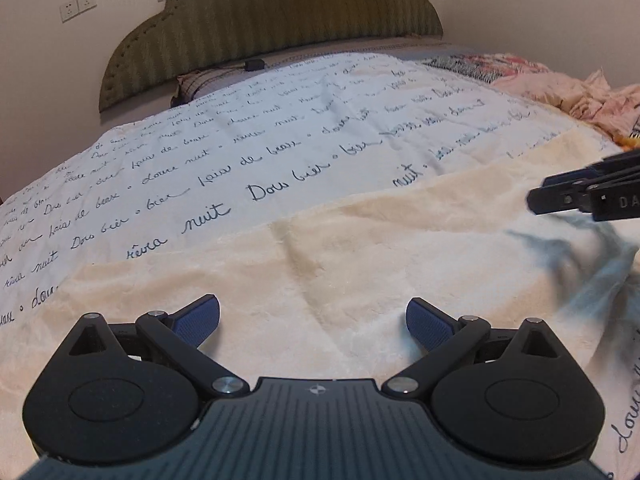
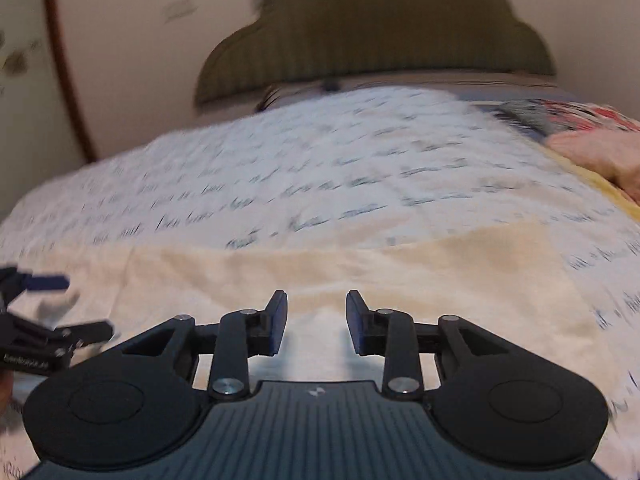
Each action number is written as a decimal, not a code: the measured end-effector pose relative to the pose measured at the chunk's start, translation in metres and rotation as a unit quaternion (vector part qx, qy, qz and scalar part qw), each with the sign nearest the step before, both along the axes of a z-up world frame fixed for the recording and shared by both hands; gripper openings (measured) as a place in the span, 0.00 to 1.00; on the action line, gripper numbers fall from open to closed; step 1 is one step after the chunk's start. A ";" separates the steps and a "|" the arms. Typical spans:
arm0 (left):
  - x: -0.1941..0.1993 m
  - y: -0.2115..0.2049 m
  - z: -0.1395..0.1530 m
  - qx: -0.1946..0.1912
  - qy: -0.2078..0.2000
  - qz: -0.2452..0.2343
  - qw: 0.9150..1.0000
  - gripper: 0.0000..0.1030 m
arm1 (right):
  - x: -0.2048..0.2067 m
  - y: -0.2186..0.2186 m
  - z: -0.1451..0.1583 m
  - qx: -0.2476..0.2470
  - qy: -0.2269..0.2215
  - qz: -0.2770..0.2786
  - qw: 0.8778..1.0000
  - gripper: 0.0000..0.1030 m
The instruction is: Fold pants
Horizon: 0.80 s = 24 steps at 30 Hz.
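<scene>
Grippers are both clear of any cloth at this moment. Left gripper [image 1: 313, 322] stands with its blue pads spread wide apart over the cream fleece blanket [image 1: 360, 248], nothing between them. Right gripper [image 2: 316, 322] has its pads apart by a narrower gap, also with only blanket showing between them; in the left wrist view it enters at the right edge of the frame [image 1: 536, 200].

Pants are not plainly in view. A blurred grey-blue shape [image 1: 592, 264] at the right edge of the left wrist view, just below the right gripper's fingers, may be the garment or a shadow; it cannot be told which. Script-printed bedsheet [image 1: 280, 140] fills the middle of both views, with the green headboard [image 1: 272, 20] at the upper centre and crumpled pink bedding [image 1: 568, 88] at the upper right.

Step in hand, by judgement: between folds, hands free and repositioning. Next move calls for locating the garment's edge, bringing each open gripper to a corner or hem, then closing on a single layer of cloth only, without catching the blanket beneath.
</scene>
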<state>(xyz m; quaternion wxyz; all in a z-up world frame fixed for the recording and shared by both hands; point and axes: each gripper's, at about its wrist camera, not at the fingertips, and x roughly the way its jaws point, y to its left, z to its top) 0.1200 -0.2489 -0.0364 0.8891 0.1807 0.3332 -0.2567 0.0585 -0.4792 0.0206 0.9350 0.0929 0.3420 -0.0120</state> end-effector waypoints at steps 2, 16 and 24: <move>0.012 -0.007 -0.009 0.010 0.003 0.007 1.000 0.97 | 0.035 0.020 -0.013 -0.017 0.049 0.066 0.996 0.31; 0.043 0.057 0.021 -0.050 -0.039 0.052 0.997 0.96 | 0.066 0.068 -0.009 -0.111 -0.008 0.120 0.987 0.31; 0.065 0.070 0.030 -0.017 -0.067 -0.238 0.969 0.96 | 0.082 0.097 -0.003 -0.172 -0.046 0.264 0.948 0.48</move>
